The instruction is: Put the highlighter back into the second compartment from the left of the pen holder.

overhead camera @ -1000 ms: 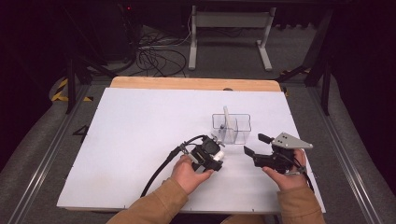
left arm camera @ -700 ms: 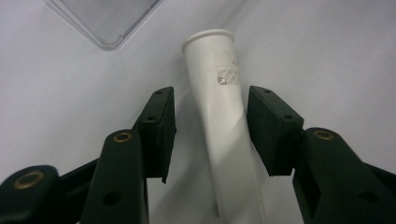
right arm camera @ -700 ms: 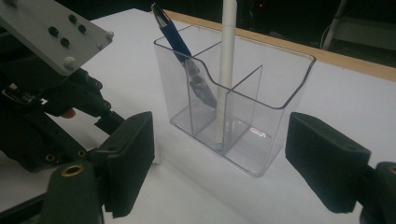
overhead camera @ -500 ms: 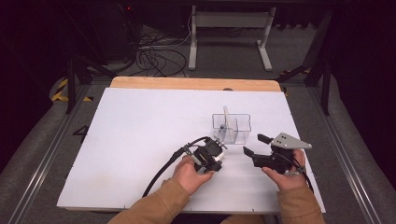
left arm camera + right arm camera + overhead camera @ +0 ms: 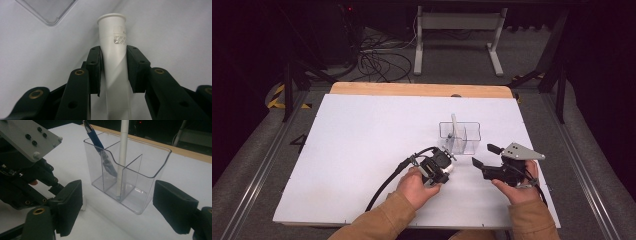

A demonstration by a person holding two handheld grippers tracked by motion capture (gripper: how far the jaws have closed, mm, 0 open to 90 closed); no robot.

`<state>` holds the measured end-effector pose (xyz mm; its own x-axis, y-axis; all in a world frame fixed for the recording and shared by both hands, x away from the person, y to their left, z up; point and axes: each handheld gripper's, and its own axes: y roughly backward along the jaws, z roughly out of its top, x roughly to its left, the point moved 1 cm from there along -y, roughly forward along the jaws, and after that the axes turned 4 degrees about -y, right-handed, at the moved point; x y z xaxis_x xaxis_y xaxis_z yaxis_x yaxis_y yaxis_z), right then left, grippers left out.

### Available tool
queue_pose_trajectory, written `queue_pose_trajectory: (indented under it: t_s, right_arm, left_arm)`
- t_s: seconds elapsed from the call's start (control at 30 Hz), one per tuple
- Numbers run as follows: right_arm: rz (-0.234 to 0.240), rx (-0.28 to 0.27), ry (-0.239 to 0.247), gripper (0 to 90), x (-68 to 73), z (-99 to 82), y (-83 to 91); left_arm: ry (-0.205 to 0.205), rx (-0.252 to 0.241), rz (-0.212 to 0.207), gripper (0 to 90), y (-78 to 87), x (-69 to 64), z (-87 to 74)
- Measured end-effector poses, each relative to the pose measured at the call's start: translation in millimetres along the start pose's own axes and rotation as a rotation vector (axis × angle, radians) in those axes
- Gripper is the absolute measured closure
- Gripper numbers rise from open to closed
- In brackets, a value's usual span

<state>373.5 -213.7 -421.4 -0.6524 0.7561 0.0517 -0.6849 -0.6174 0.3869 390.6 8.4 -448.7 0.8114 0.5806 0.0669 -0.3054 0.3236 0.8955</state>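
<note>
Left hand-held gripper [image 5: 113, 72] pinches white tube [image 5: 113, 45] between its pads.

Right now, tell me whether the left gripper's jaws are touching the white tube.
Touching. In the left gripper view both jaws of the left gripper, which have just been closing, press the sides of the white tube with no gap showing.

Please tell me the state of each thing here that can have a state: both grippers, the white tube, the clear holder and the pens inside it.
Left gripper: shut on the white tube; jaws have just been closing.
White tube: lying on the table, clamped between the pads.
Right gripper: open, nothing between the jaws.
Clear holder: upright on the table.
Blue pen: leaning in the holder.
White pen: standing nearly upright in the holder.
</note>
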Motion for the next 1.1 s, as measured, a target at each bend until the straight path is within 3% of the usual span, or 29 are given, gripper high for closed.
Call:
queue_pose_trajectory:
  t_s: [0.33,0.6,0.83,1.1]
  right_arm:
    - [0.001,0.003,0.002,24.6,0.7,-0.1,-0.6]
    - [0.003,0.000,0.005,24.6,1.1,0.1,-0.6]
    - [0.005,-0.006,0.006,24.6,2.7,1.1,-0.2]
    - [0.030,-0.018,-0.001,24.7,7.2,3.7,0.8]
  left_arm:
    - [-0.025,0.013,-0.017,68.7,0.9,1.0,0.0]
    - [-0.046,-0.014,-0.028,69.0,5.4,3.2,-2.1]
    - [-0.063,-0.080,-0.020,69.1,17.3,3.9,-4.9]
    - [-0.073,-0.214,-0.068,69.2,36.1,10.3,-14.5]
